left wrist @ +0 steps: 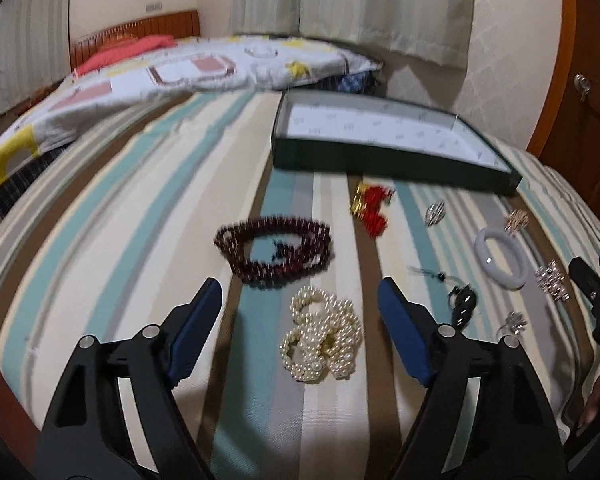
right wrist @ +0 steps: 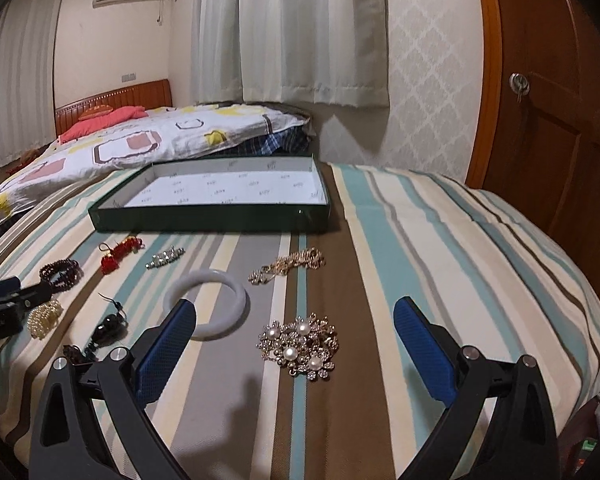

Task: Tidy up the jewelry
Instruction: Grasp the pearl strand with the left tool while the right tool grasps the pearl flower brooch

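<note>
Jewelry lies on a striped bed cover in front of an empty dark green tray (left wrist: 380,166) (right wrist: 204,220) with a white lining. My left gripper (left wrist: 300,292) is open and empty, its fingers on either side of a cream pearl strand (left wrist: 322,336) and just short of a dark red bead bracelet (left wrist: 274,250). My right gripper (right wrist: 294,310) is open and empty above a pearl and rhinestone brooch (right wrist: 300,344). A white bangle (right wrist: 206,304) (left wrist: 500,258) lies by its left finger (right wrist: 168,344).
Other pieces lie around: a red and gold ornament (left wrist: 370,204) (right wrist: 120,254), a silver clip (right wrist: 164,258), a gold chain (right wrist: 288,264), a black pendant (right wrist: 108,328). A folded quilt (right wrist: 140,140) lies beyond the tray. A wooden door (right wrist: 560,140) stands at right.
</note>
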The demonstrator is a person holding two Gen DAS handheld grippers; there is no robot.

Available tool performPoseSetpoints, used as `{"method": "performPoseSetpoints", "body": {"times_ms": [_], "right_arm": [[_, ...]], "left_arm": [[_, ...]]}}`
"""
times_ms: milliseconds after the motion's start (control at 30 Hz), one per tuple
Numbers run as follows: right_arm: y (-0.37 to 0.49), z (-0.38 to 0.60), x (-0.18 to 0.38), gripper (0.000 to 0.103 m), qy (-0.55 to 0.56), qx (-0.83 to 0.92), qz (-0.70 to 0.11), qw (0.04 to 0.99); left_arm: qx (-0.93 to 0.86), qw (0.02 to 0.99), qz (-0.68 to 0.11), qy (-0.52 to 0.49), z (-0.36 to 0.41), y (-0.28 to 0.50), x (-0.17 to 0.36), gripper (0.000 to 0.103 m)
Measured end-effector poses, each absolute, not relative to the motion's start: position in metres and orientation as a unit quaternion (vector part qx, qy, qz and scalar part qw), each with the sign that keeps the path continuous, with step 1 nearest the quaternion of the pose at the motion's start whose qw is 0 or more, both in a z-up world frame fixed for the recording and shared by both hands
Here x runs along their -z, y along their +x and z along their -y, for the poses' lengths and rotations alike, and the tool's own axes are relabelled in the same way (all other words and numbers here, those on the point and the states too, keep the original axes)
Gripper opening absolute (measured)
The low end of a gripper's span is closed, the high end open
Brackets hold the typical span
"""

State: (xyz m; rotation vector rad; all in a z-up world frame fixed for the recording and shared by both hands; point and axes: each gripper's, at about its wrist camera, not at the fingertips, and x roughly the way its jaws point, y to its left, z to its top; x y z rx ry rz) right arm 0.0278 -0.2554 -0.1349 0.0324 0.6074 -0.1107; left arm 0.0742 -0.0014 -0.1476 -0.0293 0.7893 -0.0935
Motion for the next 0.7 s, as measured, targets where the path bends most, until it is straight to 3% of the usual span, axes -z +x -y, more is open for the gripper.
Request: {"method": "performPoseSetpoints", "body": {"times_ms": [300,500,567,700], "right_arm": [[0.034,0.260,0.147,0.096,0.028,0.052,-0.322,0.945],[0.040,0.265,0.155,0.096,0.048,0.052,-0.338,0.938],[0.044,0.265,0.157,0.096,0.048,0.053,-0.344,0.936],[0.049,0.265,0.160,0.095,0.044,0.053,-0.351,0.934]], "left_arm": [[0.041,0.913,-0.405,0.011,0.010,0.079,0.162,0.070],[0.039,0.915,-0.400,0.011,0.009,0.078,0.160,0.048],[0.042,0.916,-0.399,0.006,0.008,0.077,0.159,0.035],[0.049,0.916,-0.398,-0.001,0.006,0.077,0.158,0.026]]}}
